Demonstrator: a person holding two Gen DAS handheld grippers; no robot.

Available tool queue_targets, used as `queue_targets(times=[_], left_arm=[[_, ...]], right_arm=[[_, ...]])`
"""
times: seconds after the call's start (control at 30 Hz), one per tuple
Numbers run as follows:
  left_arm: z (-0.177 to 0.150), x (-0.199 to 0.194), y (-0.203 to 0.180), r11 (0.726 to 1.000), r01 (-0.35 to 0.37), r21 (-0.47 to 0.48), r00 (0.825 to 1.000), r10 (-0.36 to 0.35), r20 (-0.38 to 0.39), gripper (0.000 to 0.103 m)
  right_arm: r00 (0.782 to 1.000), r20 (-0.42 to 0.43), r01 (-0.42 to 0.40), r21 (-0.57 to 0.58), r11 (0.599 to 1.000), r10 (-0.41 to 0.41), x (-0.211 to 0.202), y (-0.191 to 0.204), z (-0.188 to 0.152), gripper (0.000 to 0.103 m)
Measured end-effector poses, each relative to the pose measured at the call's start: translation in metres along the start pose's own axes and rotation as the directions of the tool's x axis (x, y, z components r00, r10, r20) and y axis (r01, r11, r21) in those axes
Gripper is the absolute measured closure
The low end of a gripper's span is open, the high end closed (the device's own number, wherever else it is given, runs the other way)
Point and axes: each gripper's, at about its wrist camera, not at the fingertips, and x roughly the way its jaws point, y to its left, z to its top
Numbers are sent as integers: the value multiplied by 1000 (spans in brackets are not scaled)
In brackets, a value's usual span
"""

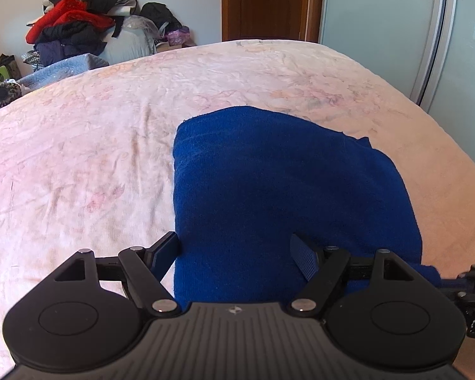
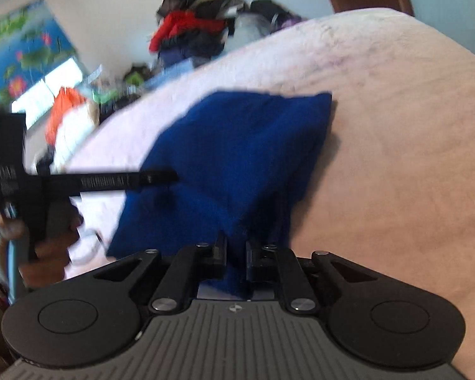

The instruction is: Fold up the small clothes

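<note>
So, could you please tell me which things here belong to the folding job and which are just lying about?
Part of the job:
- blue garment on the bed
- left gripper, open astride its near edge
- right gripper, jaws nearly together with blue cloth between them

Just lying about:
- pile of clothes
- wooden door
- wall poster

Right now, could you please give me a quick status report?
Left claw open, straddling blue garment. Right claw narrow, blue cloth between fingers. Bed unobstructed.
</note>
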Motion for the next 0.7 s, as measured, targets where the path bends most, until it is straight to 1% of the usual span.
queue_targets(times=[0.03,0.07,0.1,0.17,0.2,0.27,0.33,0.37,0.4,0.47,0.5,0.57,0.63,0.67,0.7], left_arm=[[-1,-1,-1,1000,-7,5,1000,7,4,26],[-2,-1,-2,1000,-11,10,1000,11,6,26],[-2,-1,-3,1000,-15,13,1000,15,8,26],[-2,0,-5,1000,-22,16,1000,22,8,26],[-3,0,-6,1000,-26,18,1000,26,8,26],[-4,0,-8,999,-35,26,999,35,13,26],[-5,0,-9,998,-43,35,999,42,17,26],[-6,0,-10,998,-45,39,999,44,19,26],[-6,0,-9,998,-45,42,999,44,21,26],[-6,0,-9,998,-43,42,999,42,22,26],[-6,0,-9,998,-40,39,999,39,25,25],[-5,-1,-9,999,-31,35,999,30,33,25],[-5,-1,-10,999,-33,41,999,32,38,25],[-5,-2,-9,998,-34,46,999,32,42,25],[-5,-4,-6,998,-30,46,998,28,50,25]], right_arm=[[1000,26,10,16,1000,-10,-4,-1,1,70],[998,65,15,40,999,-17,-8,-3,4,60],[993,112,20,62,998,-27,-13,-4,9,48],[982,182,27,100,995,-45,-15,-7,21,38],[982,186,20,103,994,-39,-10,-8,27,32],[990,137,6,118,993,-23,13,-13,38,27],[995,98,13,143,990,-27,36,-21,47,29],[995,91,21,149,989,-35,43,-23,50,45],[994,97,27,147,989,-42,47,-24,52,68],[990,133,38,124,992,-54,47,-24,54,90],[985,156,55,99,993,-71,45,-21,56,93],[976,192,97,41,994,-103,44,-15,60,93],[966,194,174,-17,985,-168,52,-11,63,93],[963,179,213,-37,976,-203,58,-12,66,91],[965,147,229,-53,972,-220,63,-13,67,77]])
